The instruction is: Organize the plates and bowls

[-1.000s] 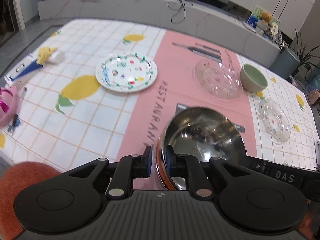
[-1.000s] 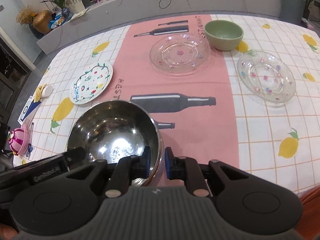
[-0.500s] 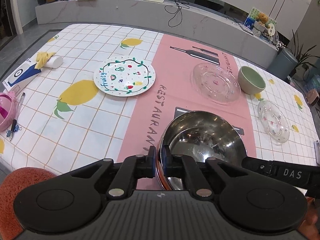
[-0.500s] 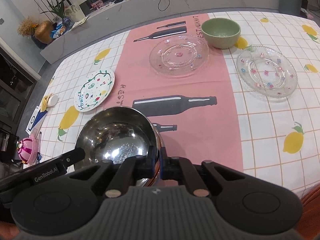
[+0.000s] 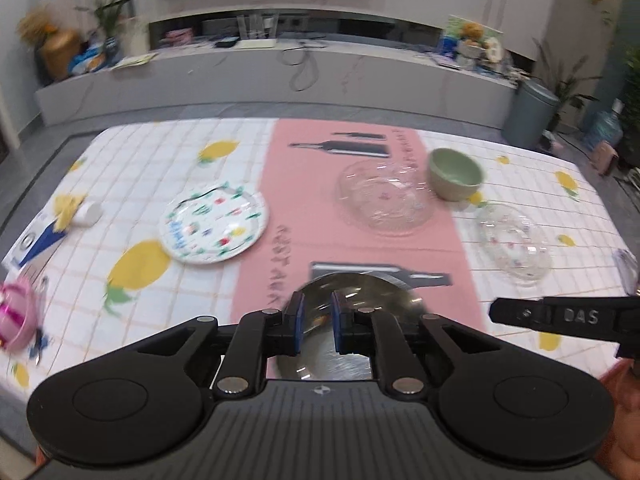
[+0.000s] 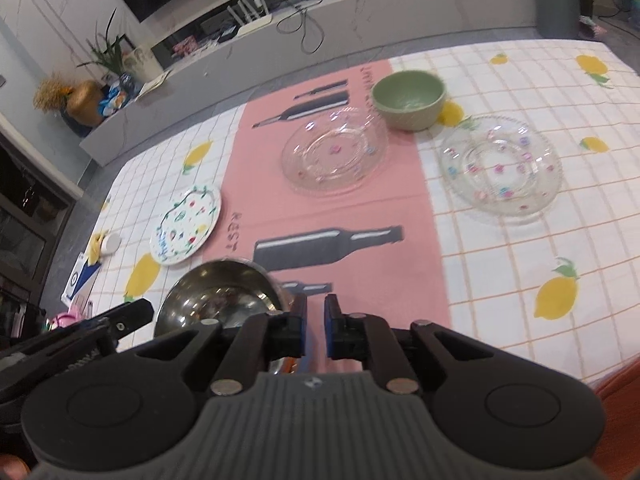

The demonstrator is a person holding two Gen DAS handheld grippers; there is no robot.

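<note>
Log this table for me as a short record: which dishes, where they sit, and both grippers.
Near edge: shiny steel bowl, on pink strip
Far side: pale green bowl, beside clear glass plate
Right: second clear glass plate, alone
Left: white painted plate
Left gripper: jaws just opened, over steel bowl, nothing pinched
Right gripper: jaws just opened, empty, beside steel bowl

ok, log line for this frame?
left claw: just opened, empty | right claw: just opened, empty | shiny round steel bowl: ungripped, beneath left claw
</note>
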